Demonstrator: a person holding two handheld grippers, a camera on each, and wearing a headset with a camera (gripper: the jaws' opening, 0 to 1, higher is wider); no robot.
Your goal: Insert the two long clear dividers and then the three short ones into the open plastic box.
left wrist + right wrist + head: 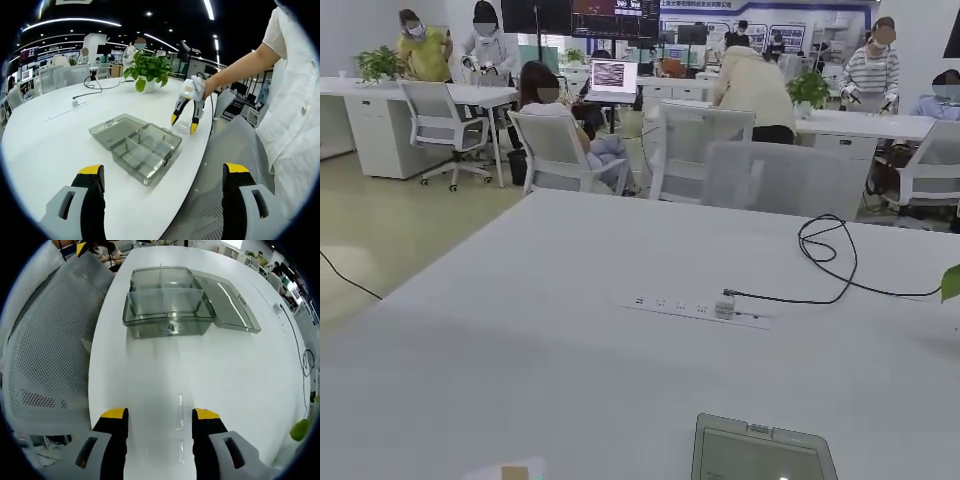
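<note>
The clear plastic box [145,147] lies open near the table's edge, its lid [114,129] folded flat beside it. Clear partitions split its inside into compartments. In the right gripper view the box [167,305] is ahead, with the lid [227,300] on its right. Two short clear dividers [179,412] lie flat on the white table just in front of my right gripper [162,427], which is open and holds nothing. My left gripper [162,200] is open too, off the table's edge. It faces the box and the right gripper [186,114]. Part of the lid [760,450] sits at the bottom of the head view.
A mesh office chair [50,365] stands against the table's edge. A potted plant [147,70] is behind the box. A power strip [695,310] and a black cable [830,265] lie mid-table. People sit and stand at desks beyond.
</note>
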